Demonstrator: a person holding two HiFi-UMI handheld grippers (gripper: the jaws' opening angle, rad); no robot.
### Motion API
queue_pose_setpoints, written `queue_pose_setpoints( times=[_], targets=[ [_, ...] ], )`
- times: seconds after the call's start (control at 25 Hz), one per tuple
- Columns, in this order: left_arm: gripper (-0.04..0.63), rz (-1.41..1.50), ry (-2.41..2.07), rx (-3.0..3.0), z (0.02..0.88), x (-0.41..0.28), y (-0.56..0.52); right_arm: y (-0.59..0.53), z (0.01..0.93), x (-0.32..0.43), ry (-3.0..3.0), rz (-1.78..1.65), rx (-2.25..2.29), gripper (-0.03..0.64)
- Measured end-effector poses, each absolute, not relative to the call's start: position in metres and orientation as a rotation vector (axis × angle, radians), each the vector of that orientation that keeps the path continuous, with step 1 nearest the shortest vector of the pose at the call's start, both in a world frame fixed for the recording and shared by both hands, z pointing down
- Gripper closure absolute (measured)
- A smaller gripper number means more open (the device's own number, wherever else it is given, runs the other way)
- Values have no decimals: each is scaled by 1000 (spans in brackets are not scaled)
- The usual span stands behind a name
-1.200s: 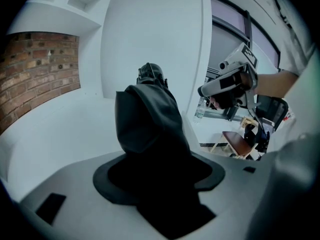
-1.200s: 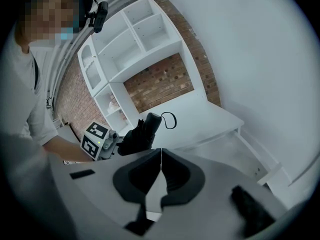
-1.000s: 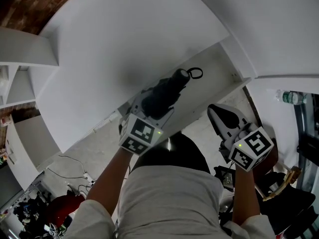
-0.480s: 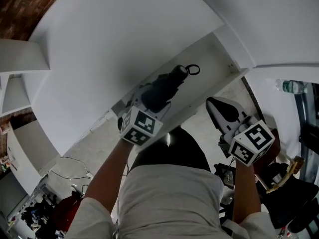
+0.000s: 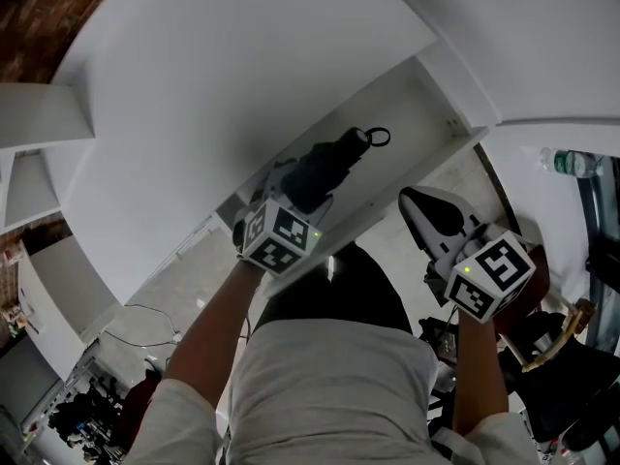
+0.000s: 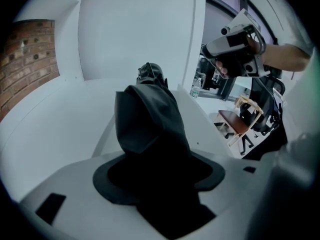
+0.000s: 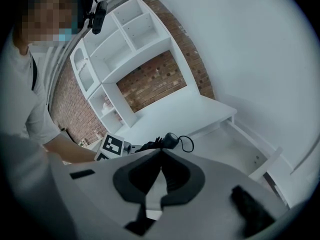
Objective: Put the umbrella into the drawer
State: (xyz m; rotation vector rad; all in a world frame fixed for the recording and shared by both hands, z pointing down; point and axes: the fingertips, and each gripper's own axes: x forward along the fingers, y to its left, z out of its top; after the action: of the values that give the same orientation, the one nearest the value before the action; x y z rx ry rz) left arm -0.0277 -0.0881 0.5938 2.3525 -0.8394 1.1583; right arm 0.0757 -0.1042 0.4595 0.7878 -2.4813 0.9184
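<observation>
Folded black umbrella (image 5: 325, 168), gripped around its bundled canopy by the left tongs (image 5: 300, 187) and held low inside the open white drawer (image 5: 407, 114). Handle end pointed away from the tongs toward the drawer's far end, with the thin wrist strap (image 5: 380, 138) looped just past it. Impossible to tell whether resting on the drawer floor or held just above it.

Bare white drawer floor on both sides of the umbrella and beyond the strap, up to the end wall. Long front wall of the drawer just beside the left tongs' marker cube; flat white surface (image 5: 242, 56) along the opposite side, above the drawer.

Right tongs (image 5: 431, 216) closed on nothing, tips together, held outside the drawer front and well apart from the umbrella.

From the left gripper view: dark fabric of the umbrella (image 6: 150, 129) filling the space between the jaws of the left tongs (image 6: 157, 159), with the right tongs (image 6: 235, 44) up at the right and, beyond them, a water bottle (image 6: 196, 89) and a wooden chair (image 6: 240, 119).

From the right gripper view — closed right tongs (image 7: 161, 156) in front, umbrella (image 7: 159, 143) and strap (image 7: 187, 143) over the drawer (image 7: 235, 149), and behind these a white shelf unit (image 7: 115, 49) against a brick wall (image 7: 150, 79).
</observation>
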Motion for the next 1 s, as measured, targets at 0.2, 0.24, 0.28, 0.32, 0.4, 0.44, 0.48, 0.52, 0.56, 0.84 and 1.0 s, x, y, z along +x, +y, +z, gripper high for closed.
queue_pose_setpoints(
  times=[0.2, 0.24, 0.28, 0.32, 0.4, 0.44, 0.48, 0.52, 0.56, 0.84, 1.0],
  targets=[
    [313, 1171, -818, 2329, 609, -28, -86, -101, 465, 78, -2469, 937, 792, 589],
    [313, 1174, -815, 2324, 612, -27, -86, -100, 466, 80, -2467, 941, 794, 589],
    [313, 1178, -812, 2321, 614, -27, -86, -100, 467, 81, -2464, 944, 796, 589],
    [313, 1183, -810, 2319, 616, -26, -86, -99, 468, 82, -2462, 949, 797, 589],
    [313, 1190, -805, 2316, 619, -25, -87, -98, 470, 83, -2457, 957, 797, 589],
    [313, 1193, -802, 2313, 621, -25, -87, -97, 471, 83, -2455, 961, 795, 589],
    [313, 1195, -800, 2310, 622, -25, -87, -96, 472, 83, -2452, 965, 793, 589],
    [313, 1197, -799, 2308, 624, -24, -87, -96, 473, 83, -2450, 969, 792, 589],
    [313, 1199, -798, 2307, 625, -24, -88, -96, 474, 83, -2449, 972, 792, 589],
    [311, 1195, -819, 2289, 635, -21, -94, -98, 478, 85, -2445, 979, 789, 589],
    [311, 1200, -807, 2285, 640, -18, -96, -98, 481, 84, -2440, 983, 780, 589]
  ],
)
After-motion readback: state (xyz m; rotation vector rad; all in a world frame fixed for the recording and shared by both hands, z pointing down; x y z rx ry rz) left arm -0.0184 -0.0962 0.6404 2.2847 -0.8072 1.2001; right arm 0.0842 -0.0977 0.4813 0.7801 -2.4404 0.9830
